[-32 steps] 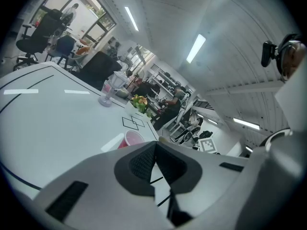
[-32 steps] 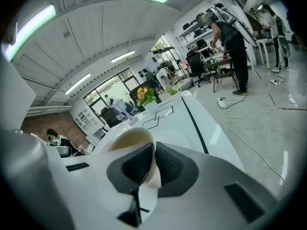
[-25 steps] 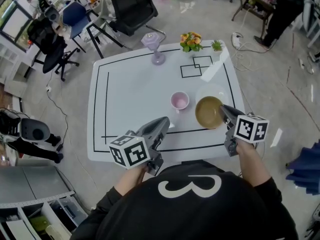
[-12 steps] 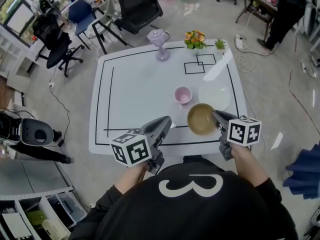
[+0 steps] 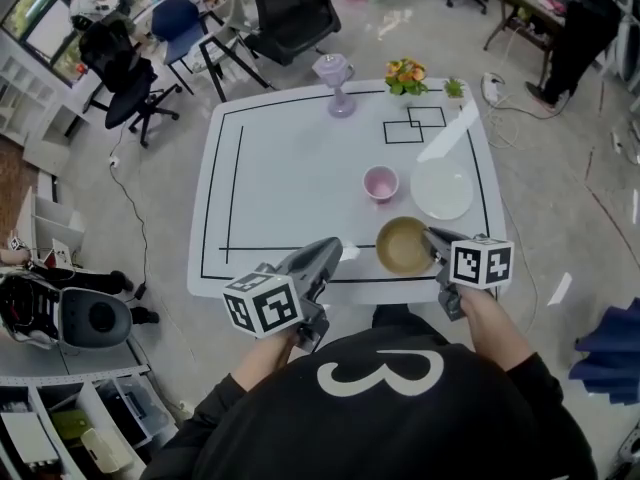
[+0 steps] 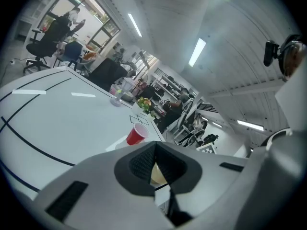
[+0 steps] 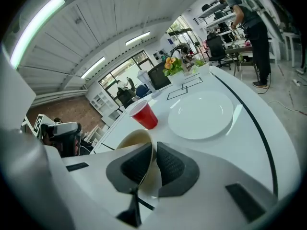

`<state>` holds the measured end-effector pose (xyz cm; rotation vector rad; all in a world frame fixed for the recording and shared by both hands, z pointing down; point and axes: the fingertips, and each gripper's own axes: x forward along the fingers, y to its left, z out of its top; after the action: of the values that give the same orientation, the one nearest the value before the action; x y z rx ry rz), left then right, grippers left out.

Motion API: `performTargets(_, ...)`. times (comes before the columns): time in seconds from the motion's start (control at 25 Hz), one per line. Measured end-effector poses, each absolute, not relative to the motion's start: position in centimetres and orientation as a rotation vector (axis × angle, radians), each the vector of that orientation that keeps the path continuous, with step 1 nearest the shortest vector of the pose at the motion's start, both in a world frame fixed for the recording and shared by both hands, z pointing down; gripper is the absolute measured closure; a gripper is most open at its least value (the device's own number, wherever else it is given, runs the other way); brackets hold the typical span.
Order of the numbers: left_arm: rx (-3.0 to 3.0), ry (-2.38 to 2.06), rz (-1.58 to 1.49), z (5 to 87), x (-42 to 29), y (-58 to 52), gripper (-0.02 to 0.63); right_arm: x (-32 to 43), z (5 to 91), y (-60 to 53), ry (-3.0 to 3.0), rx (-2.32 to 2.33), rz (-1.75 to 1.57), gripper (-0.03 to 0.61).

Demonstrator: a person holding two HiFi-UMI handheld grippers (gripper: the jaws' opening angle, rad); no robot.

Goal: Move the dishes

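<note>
A tan bowl (image 5: 404,245) is near the table's front edge, just past the black line, with my right gripper (image 5: 435,246) shut on its right rim. In the right gripper view the rim (image 7: 130,140) runs between the pads (image 7: 170,164). A white plate (image 5: 442,189) lies just beyond the bowl, apart from it, and a red cup (image 5: 380,183) stands to the plate's left. My left gripper (image 5: 325,253) hovers at the front edge, left of the bowl, shut and empty. Through the gap below its tips (image 6: 154,145) a bit of the bowl (image 6: 157,175) shows, with the cup (image 6: 137,134) beyond.
The white table (image 5: 290,178) carries black outline markings and two small squares (image 5: 415,125). At the far edge stand a purple vase (image 5: 337,85), a flower pot (image 5: 405,72) and a small plant (image 5: 455,88). Office chairs (image 5: 290,8) stand beyond the table.
My right gripper has carried the bowl off the white plate, toward me and a little left, down to the table's front line. The left gripper has stayed put.
</note>
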<state>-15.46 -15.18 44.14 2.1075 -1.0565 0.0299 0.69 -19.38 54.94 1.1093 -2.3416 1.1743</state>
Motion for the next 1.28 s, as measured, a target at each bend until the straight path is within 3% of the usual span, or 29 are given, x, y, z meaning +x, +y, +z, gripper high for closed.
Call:
performTargets(0.28,2.109,-1.077,-0.001,43.0,-16.6,-14.6,0.611,0.4,54.8,-19.3,-2.344,1.101,1.132,0.503)
performTargets(0.36,2.13,-1.069,-0.017,42.4,-16.5,-14.5,0.611,0.6,54.4,-19.3,-2.359,1.102,1.106,0.461)
performTargets(0.48,2.176,-1.035,-0.057,41.3,-16.1,-14.2,0.611,0.9,53.3,-19.2,-2.384,1.101,1.015,0.328)
performTargets(0.68,2.22,-1.003,-0.075,40.4,-15.0,-13.9,0.611,2.7,50.7,-18.5,-2.446,1.148,0.89,0.311)
performTargets(0.84,2.249,-0.979,-0.072,39.4,-13.7,-13.9,0.611,3.8,46.9,-17.8,-2.563,1.178,0.802,0.348)
performTargets(1.28,2.403,-0.893,-0.081,34.2,-8.0,-13.5,0.611,4.8,36.1,-14.5,-2.885,1.03,0.457,0.569)
